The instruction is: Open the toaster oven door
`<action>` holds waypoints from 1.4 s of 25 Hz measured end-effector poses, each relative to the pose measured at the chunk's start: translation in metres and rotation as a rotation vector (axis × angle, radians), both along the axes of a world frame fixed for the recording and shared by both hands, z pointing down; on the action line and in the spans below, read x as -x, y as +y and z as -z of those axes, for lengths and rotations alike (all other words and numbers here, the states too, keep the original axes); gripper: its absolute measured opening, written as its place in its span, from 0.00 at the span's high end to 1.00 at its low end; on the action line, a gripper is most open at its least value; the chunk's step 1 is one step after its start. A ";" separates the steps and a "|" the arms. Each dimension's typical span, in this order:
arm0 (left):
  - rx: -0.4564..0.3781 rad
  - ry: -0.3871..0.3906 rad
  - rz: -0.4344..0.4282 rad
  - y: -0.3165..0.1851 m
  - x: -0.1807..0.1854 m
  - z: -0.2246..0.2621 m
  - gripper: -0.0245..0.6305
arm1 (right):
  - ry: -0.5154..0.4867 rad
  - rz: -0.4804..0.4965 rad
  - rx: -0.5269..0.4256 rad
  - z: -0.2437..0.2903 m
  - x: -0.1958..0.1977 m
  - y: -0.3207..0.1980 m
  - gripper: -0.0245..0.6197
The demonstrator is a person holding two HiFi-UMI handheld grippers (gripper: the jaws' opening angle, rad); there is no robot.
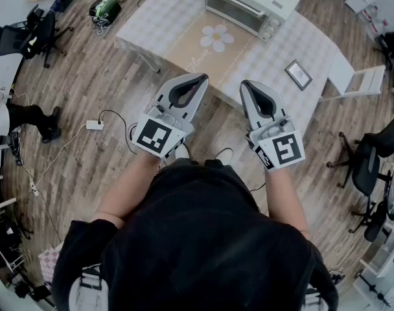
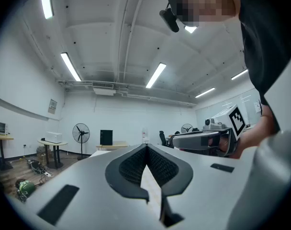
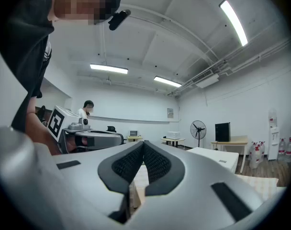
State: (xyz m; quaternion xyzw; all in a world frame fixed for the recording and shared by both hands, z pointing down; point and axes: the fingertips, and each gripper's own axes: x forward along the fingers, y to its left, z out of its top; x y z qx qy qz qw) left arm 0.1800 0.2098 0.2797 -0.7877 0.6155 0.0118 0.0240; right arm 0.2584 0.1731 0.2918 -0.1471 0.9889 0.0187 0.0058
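Left claw [image 1: 198, 78], right claw [image 1: 247, 83] level, side by side, both clenched, empty.

Black short-sleeved shirt [image 1: 197, 245]; grey left gripper [image 1: 201, 77] and right gripper [image 1: 245, 83] with marker cubes [image 1: 159, 137]

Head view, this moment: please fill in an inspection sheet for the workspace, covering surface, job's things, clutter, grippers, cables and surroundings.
Surface: table under a checked cloth, with a daisy-print mat at its middle.
Job's things: toaster oven at the table's far edge, door closed, nothing touching it.
Clutter: small framed item on the table's right part; green-and-black object on the floor, kind unclear.
Grippers: left gripper and right gripper both shut, nothing between the jaws, held level and well short of the oven.
Cables: white cable with adapter and black cable on the floor at left.
Surroundings: wooden floor, office chair, white folding chair.
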 end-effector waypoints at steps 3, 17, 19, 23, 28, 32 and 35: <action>0.000 0.001 -0.003 -0.001 -0.006 -0.002 0.94 | 0.000 -0.002 -0.003 -0.001 -0.005 -0.001 0.94; 0.001 0.029 -0.004 0.004 -0.015 0.001 0.94 | -0.023 -0.001 0.025 -0.003 -0.016 0.004 0.94; -0.002 0.033 -0.002 0.003 -0.016 0.001 0.94 | -0.019 0.006 0.023 -0.004 -0.016 0.004 0.94; 0.004 0.030 -0.004 -0.001 -0.021 -0.002 0.94 | -0.002 0.023 0.021 -0.009 -0.015 0.003 0.94; 0.024 0.019 -0.001 -0.008 -0.031 -0.008 0.94 | -0.005 0.022 0.033 -0.010 -0.024 -0.006 0.94; 0.038 0.049 0.012 -0.017 -0.036 -0.013 0.94 | -0.015 0.031 0.050 -0.009 -0.033 -0.014 0.94; 0.043 0.057 0.028 -0.024 -0.041 -0.016 0.94 | -0.012 0.053 0.052 -0.012 -0.040 -0.020 0.94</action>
